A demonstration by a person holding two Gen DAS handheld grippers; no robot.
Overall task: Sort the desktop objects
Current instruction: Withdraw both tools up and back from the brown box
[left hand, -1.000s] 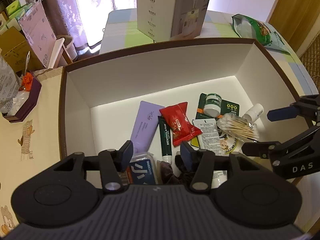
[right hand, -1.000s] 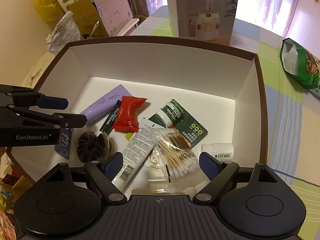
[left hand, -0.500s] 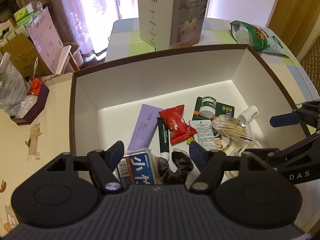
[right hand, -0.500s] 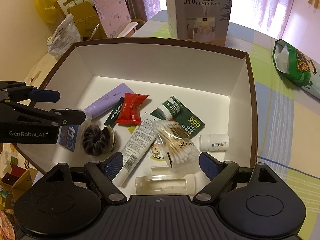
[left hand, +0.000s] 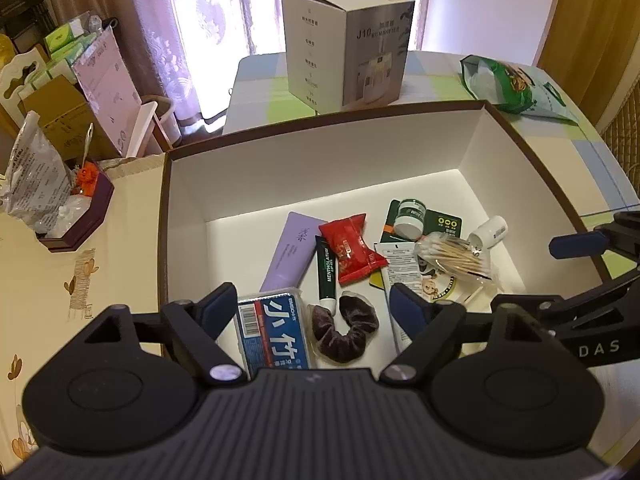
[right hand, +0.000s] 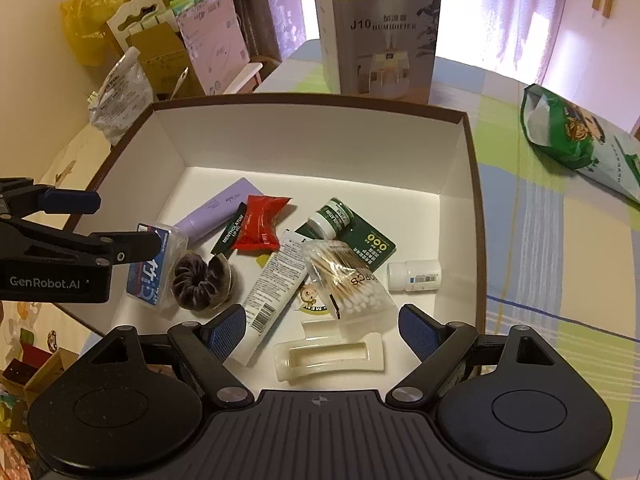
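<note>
A brown-rimmed white box [left hand: 472, 152] [right hand: 452, 152] holds several small items: a lilac tube [left hand: 290, 254], a red packet [left hand: 352, 250], a dark green lip-balm tube [left hand: 327, 276], a blue toothpick box [left hand: 274, 330], a dark velvet scrunchie [left hand: 344, 330] [right hand: 198, 280], a bag of cotton swabs [right hand: 346, 276], a white bottle [right hand: 414, 276], a green jar [right hand: 330, 218] and a cream plastic clip [right hand: 328, 356]. My left gripper [left hand: 314, 306] is open and empty above the box's near left corner. My right gripper [right hand: 322, 330] is open and empty above the near right side.
A humidifier carton [left hand: 346, 46] stands on the table behind the box. A green snack bag [right hand: 576, 140] lies to the right. A dark tray of clutter [left hand: 76, 220], cardboard boxes and bags crowd the left side.
Both grippers have risen and pulled back from the box, so more of it shows. The left gripper's jaws have opened wider. The items in the box have not moved.
</note>
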